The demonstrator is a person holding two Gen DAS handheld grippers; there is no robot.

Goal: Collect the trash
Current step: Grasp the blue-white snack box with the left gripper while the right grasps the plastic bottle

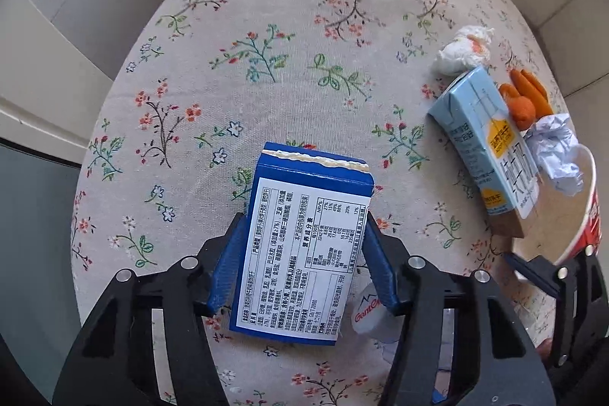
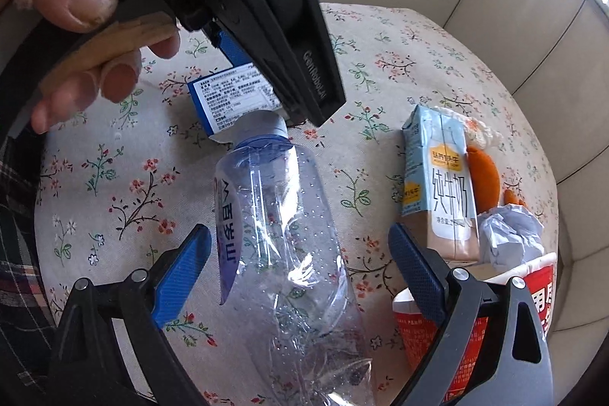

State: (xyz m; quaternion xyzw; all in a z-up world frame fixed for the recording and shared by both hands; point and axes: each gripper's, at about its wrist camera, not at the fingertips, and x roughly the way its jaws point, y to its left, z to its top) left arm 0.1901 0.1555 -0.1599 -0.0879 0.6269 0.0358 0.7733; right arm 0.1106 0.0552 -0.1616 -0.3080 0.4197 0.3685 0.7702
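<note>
Straddling the blue box (image 1: 304, 246), the left gripper (image 1: 304, 265) points steeply down at the table (image 1: 266, 25). Its blue pads (image 1: 228, 269) sit at the box's two long sides, looking to be in contact on both; I judge it gripping the box. The box lies flat, label up, long axis running away from the claw, torn flap end toward the far edge. Judgement: holding across the narrow width suits the jaw span and keeps the box square for a lift.

Right gripper (image 2: 300, 273): jaws wide, pads clear of the bottle (image 2: 281, 234) that lies between them on the cloth; not gripping. The bottle is clear, crumpled, on its side, long axis along the claw's line, cap (image 2: 266, 124) pointing away toward the box, almost touching it. Likely lined up this way so the pads can close across the body.

Nearest the right edge: red cup (image 2: 533, 295), its rim just beside the right pad, probably serving as the bin. Beyond it, a wad of paper (image 2: 510, 234), then a pale milk carton (image 2: 437, 177) lying with its top toward the far edge. Behind the carton, orange peel (image 2: 483, 177) and a white tissue (image 1: 462, 50). All are untouched and clustered at the right edge.
</note>
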